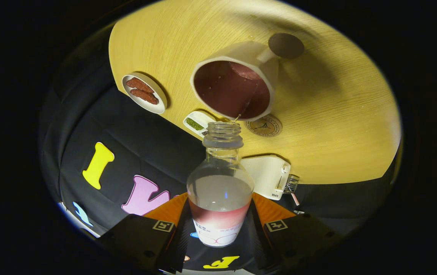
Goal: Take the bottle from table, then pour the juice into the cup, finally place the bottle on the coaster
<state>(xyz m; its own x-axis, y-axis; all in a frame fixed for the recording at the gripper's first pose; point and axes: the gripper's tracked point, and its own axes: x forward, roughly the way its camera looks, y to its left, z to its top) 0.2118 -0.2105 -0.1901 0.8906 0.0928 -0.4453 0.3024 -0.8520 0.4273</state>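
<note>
The claw (220,225) is clenched on the lower body of the bottle (220,191) between its fingers – light, thin-walled, nearly drained, likely slippery – its open mouth just short of the cup (237,82) ahead.

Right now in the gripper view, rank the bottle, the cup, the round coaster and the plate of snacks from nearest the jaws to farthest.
1. Bottle: held between the jaws of the gripper.
2. Coaster: just beyond the bottle's mouth.
3. Cup: beyond the coaster.
4. Plate: off to the left; too close to the cup to call.

bottle (220,191) between jaws, cup (237,82) just beyond
</note>
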